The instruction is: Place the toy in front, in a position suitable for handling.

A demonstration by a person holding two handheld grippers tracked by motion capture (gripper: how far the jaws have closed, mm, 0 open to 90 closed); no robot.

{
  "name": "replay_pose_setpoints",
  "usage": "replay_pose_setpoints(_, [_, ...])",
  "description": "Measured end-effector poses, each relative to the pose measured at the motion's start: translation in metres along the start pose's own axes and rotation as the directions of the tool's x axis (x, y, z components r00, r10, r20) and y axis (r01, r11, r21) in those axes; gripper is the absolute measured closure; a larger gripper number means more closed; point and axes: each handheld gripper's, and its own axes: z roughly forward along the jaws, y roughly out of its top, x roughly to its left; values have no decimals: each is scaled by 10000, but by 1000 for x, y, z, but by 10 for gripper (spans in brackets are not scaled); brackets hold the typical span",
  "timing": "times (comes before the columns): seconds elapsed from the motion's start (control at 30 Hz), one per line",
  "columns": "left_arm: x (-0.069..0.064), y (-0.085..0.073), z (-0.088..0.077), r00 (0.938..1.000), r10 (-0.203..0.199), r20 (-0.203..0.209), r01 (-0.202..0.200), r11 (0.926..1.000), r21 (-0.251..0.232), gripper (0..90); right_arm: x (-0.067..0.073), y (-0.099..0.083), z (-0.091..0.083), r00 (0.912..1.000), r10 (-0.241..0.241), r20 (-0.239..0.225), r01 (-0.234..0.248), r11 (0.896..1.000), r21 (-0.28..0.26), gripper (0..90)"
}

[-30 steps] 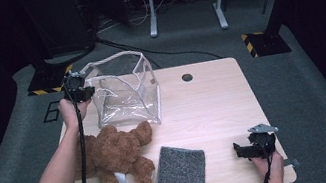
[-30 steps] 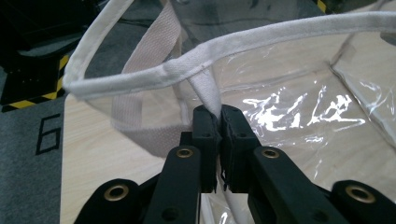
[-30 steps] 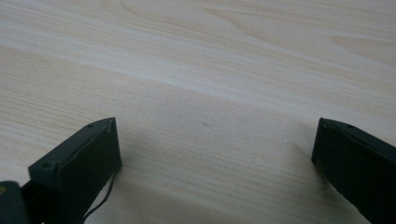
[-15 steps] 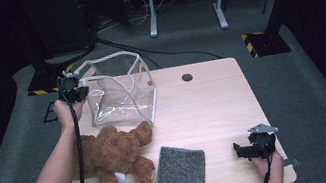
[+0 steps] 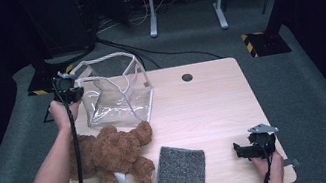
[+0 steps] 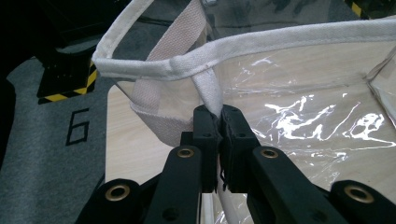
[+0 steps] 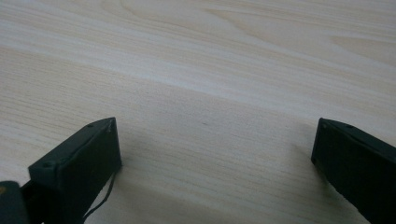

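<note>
- My left claw [image 6: 219, 123] is clamped on the white strap [image 6: 208, 88] of the clear bag [image 5: 118, 92], at the counter's [image 5: 205, 109] far left corner.
- My right claw [image 7: 215, 149] rests apart, empty, well away from the bag.
- I judge packing unstarted: teddy bear [image 5: 108, 154] and grey cloth [image 5: 180, 168] lie outside, just before the bag.

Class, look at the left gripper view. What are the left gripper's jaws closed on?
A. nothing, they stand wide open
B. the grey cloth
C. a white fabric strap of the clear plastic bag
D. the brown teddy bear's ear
C: in the left gripper view the left gripper has its jaws pressed together on a white strap that runs down from the cloth-trimmed rim of the clear plastic bag.
</note>
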Motion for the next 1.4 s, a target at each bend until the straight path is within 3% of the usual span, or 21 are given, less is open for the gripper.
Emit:
replay_pose_setpoints(0.2, [8, -3, -2, 9993, -170, -320, 172, 9998, 56, 853, 0, 0, 0, 10000, 7, 1, -7, 10000, 3, 5])
replay_pose_setpoints(0.37, [12, -5, -6, 9995, -110, -287, 113, 9999, 114, 815, 0, 0, 0, 10000, 3, 5, -3, 10000, 9, 5])
replay_pose_setpoints(0.43, [12, -5, -7, 9996, -56, -274, 60, 9998, 172, 675, 0, 0, 0, 10000, 4, 4, -4, 10000, 5, 5])
replay_pose_setpoints(0.47, [11, -6, -8, 9996, 6, -279, 0, 9997, 230, 675, 0, 0, 0, 10000, 2, 4, -2, 10000, 4, 5])
replay_pose_setpoints(0.57, [7, -8, -20, 9998, 218, 45, -219, 9997, 69, 471, 0, 0, 0, 10000, 4, 5, -4, 10000, 7, 5])
replay_pose_setpoints(0.7, [4, -7, -34, 9990, 321, 310, -317, 9994, -141, 304, 0, 0, 0, 10000, 7, 1, -7, 10000, 10, 5])
replay_pose_setpoints(0.83, [-1, -2, -43, 9978, 555, 375, -544, 9981, -292, 229, 0, 0, 0, 10000, 10, 5, -10, 10000, 7, 5])
replay_pose_setpoints(1.1, [-16, 10, -56, 9941, 572, 925, -514, 9966, -640, 142, 0, 0, 0, 10000, 10, 1, -10, 10000, 12, 5])
replay_pose_setpoints(1.13, [-23, 16, -57, 9908, 671, 1179, -601, 9962, -625, 133, 0, 0, 0, 10000, 9, -1, -9, 10000, 8, 5])
replay_pose_setpoints(1.23, [-30, 22, -58, 9874, 754, 1390, -662, 9954, -696, 100, 0, 0, 0, 10000, 8, -2, -8, 10000, 8, 5])
replay_pose_setpoints(1.37, [-48, 34, -60, 9762, 802, 2015, -646, 9944, -831, 80, 0, 0, 0, 10000, 3, -8, -3, 10000, 13, 5])
replay_pose_setpoints(1.4, [-53, 37, -61, 9705, 944, 2219, -790, 9939, -772, 80, 0, 0, 0, 10000, 3, -8, -3, 10000, 13, 5])
